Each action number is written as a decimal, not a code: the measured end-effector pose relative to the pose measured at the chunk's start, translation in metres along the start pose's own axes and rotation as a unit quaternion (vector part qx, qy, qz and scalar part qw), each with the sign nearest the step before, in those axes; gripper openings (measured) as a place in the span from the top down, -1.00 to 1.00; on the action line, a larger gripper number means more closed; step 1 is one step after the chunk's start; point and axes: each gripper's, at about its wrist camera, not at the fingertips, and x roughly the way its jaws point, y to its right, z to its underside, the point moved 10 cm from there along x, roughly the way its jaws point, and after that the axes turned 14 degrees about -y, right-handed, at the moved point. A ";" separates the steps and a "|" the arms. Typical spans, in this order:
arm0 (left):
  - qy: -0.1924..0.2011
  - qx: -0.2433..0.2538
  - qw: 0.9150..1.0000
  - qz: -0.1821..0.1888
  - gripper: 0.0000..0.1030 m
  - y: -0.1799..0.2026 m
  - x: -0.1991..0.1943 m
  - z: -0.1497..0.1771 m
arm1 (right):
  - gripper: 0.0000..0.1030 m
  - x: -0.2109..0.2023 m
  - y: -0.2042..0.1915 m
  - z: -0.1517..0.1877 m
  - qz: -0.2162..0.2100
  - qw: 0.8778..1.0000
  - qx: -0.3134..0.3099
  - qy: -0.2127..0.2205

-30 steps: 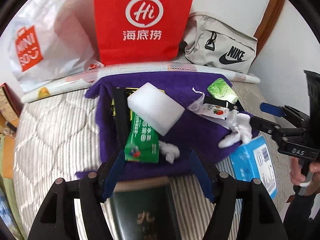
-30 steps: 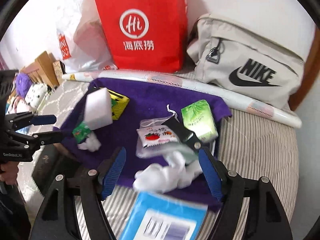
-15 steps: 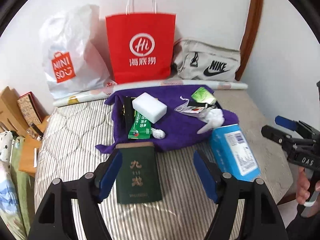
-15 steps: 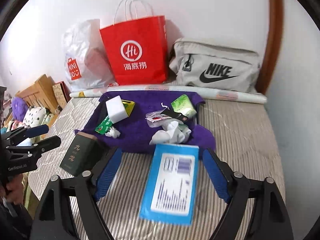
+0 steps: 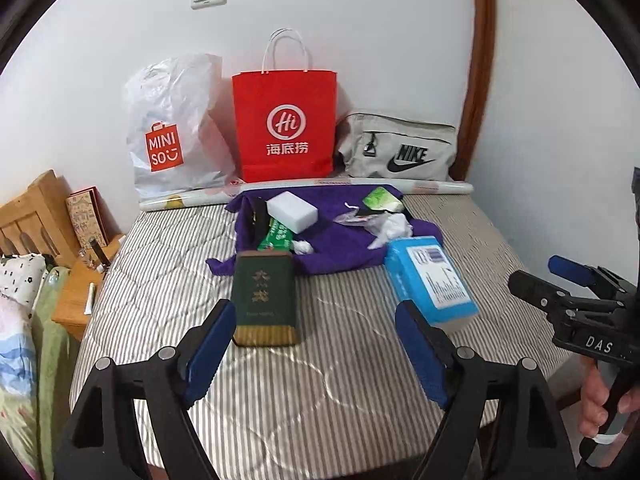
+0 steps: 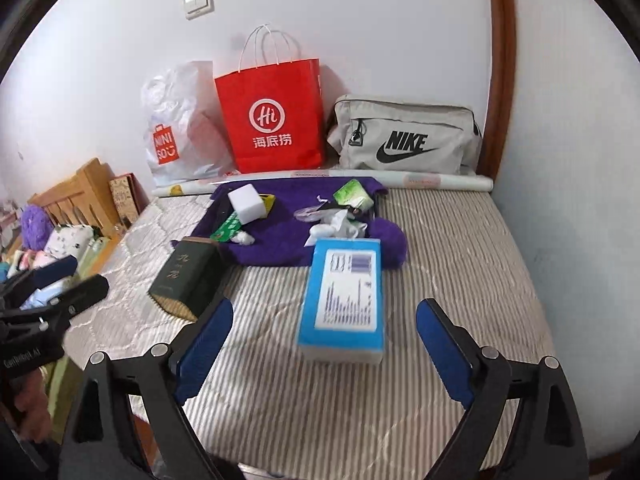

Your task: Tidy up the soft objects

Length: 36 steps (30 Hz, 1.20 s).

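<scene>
A purple towel (image 5: 340, 246) (image 6: 280, 236) lies on the striped mattress with a white sponge block (image 5: 292, 212) (image 6: 247, 199), green packets (image 5: 382, 199), a crumpled white cloth (image 5: 394, 227) (image 6: 336, 226) and small wrappers on it. A dark green box (image 5: 265, 298) (image 6: 188, 276) lies in front of my left gripper (image 5: 318, 344), which is open and empty. A blue tissue pack (image 5: 430, 280) (image 6: 346, 300) lies in front of my right gripper (image 6: 324, 346), also open and empty.
A red paper bag (image 5: 285, 128), a white MINISO plastic bag (image 5: 176, 136) and a grey Nike bag (image 5: 400, 152) stand against the wall behind a rolled sheet (image 5: 304, 190). A wooden bed frame (image 5: 36, 216) and bedding are at the left. The mattress (image 5: 320, 380) edge is near.
Both grippers have pulled back and up from the towel; the whole mattress and the bags now show. The objects have stayed in place.
</scene>
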 end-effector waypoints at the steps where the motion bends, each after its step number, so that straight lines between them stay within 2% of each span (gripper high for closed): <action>1: 0.002 -0.001 1.000 -0.002 -0.56 0.001 -0.003 0.005 | -0.79 -0.003 -0.001 0.005 -0.009 1.000 0.003 -0.001; 3: 0.004 -0.006 1.000 -0.005 -0.56 0.002 -0.007 0.013 | -0.79 -0.009 -0.003 0.015 -0.013 1.000 0.003 0.002; 8: 0.000 -0.018 1.000 0.003 -0.56 0.003 -0.013 0.029 | -0.79 -0.021 -0.008 0.033 0.016 1.000 -0.011 0.014; 13: 0.003 -0.021 1.000 0.003 -0.56 0.004 -0.022 0.038 | -0.79 -0.027 -0.014 0.043 0.019 1.000 -0.016 0.014; 36: -0.005 -0.017 1.000 -0.011 -0.57 0.005 -0.026 0.049 | -0.79 -0.039 -0.020 0.051 0.021 0.999 -0.020 0.022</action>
